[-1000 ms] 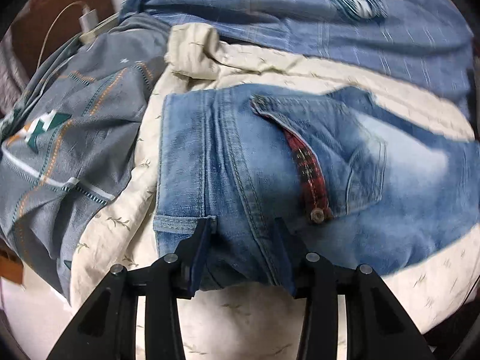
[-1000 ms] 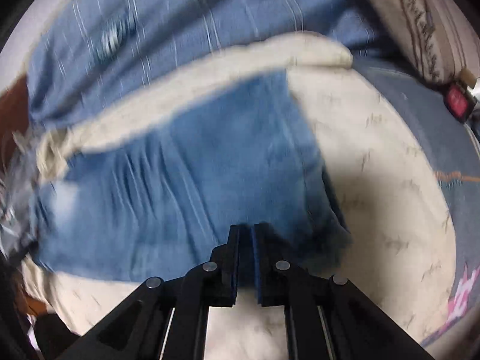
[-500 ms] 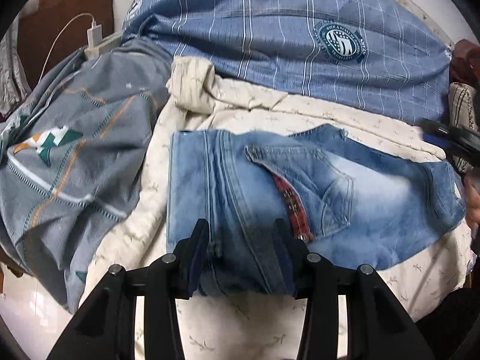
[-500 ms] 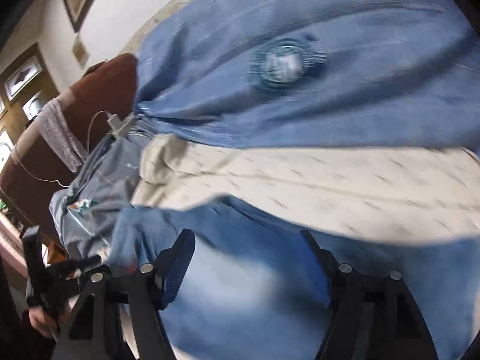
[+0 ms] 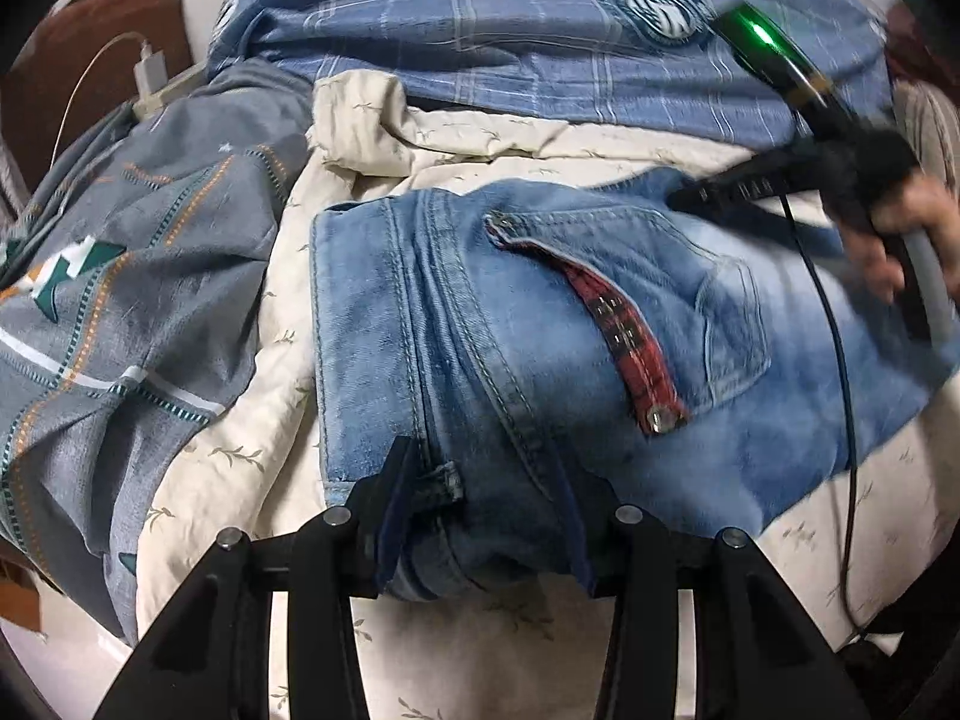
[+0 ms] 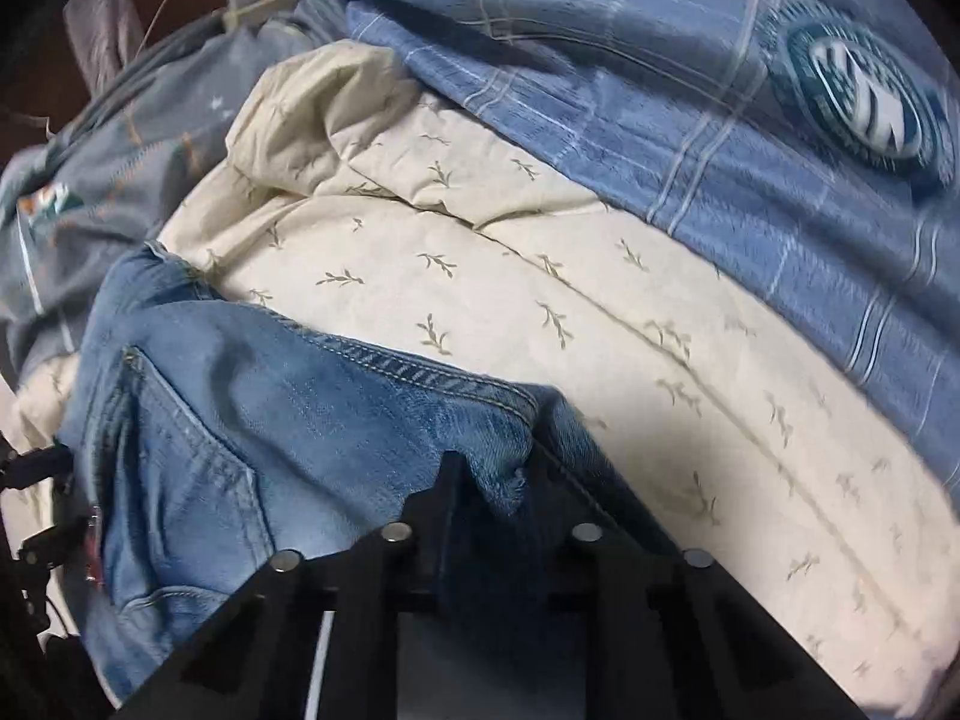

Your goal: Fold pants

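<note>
Folded light-blue jeans [image 5: 540, 348] lie on a cream leaf-print sheet [image 5: 252, 420], back pocket with red plaid trim [image 5: 630, 336] facing up. My left gripper [image 5: 486, 516] is open, its fingers straddling the thick waistband fold at the near edge. My right gripper [image 6: 492, 474] has its fingers on either side of a far corner of the jeans [image 6: 300, 420], with denim bunched between them; whether they are pressed on it I cannot tell. The right gripper also shows in the left wrist view [image 5: 780, 180], held by a hand at the right edge.
A blue plaid quilt with a round badge [image 5: 540, 30] lies behind the jeans. A grey patterned blanket [image 5: 120, 300] is heaped at the left. A white charger and cable [image 5: 150, 72] sit by a brown headboard. A black cable [image 5: 834, 330] trails across the jeans.
The right gripper, wide open in the air half a second ago, has dropped onto the far corner of the jeans and narrowed around it. The left gripper has stayed open at the waistband.
</note>
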`<state>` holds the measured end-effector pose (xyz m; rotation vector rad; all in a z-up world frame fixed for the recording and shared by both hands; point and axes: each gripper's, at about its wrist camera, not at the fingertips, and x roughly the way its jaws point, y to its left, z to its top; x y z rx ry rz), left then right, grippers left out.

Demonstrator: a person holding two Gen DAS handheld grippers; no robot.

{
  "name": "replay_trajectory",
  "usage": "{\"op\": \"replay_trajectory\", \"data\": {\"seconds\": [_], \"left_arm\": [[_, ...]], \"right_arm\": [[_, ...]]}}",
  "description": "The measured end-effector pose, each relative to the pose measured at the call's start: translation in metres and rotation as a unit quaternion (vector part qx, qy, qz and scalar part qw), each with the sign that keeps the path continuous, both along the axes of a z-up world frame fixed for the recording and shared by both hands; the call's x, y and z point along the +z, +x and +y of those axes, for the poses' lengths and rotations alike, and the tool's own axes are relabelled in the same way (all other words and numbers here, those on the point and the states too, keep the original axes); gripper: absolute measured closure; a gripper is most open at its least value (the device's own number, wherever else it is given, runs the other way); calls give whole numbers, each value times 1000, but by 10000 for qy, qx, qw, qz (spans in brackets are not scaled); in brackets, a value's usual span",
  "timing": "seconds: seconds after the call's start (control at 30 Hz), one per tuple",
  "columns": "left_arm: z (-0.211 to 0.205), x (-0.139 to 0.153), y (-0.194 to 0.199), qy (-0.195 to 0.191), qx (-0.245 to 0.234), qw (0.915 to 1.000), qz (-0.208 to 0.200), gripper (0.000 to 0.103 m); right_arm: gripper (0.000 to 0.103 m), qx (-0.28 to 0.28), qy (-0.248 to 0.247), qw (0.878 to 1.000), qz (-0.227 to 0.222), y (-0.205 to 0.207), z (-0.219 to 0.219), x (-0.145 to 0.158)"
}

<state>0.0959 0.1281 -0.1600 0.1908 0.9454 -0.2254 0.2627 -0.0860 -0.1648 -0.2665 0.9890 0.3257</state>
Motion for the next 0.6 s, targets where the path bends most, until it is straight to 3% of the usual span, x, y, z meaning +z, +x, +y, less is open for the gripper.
{"op": "replay_trajectory", "data": {"seconds": [0.07,0.17,0.23,0.33,0.47,0.6], "left_arm": [[-1,1,0,41,-31,10000,-6,57],[7,6,8,-316,127,9994,109,57],[14,12,12,-426,330,9984,141,58],[18,17,9,-313,410,9985,180,58],[16,39,-5,-398,425,9983,-63,58],[-16,60,-10,-387,28,9988,-287,48]], "right_arm": [[89,-125,46,9999,-65,7,1,2],[89,-443,115,9990,-4,22,4,-8],[87,-669,430,9968,12,26,-2,-8],[84,-920,1323,9867,223,16,-28,4],[84,-1202,1883,9747,-73,-39,-76,35],[84,-1844,2109,9594,-316,-110,-151,49]]}}
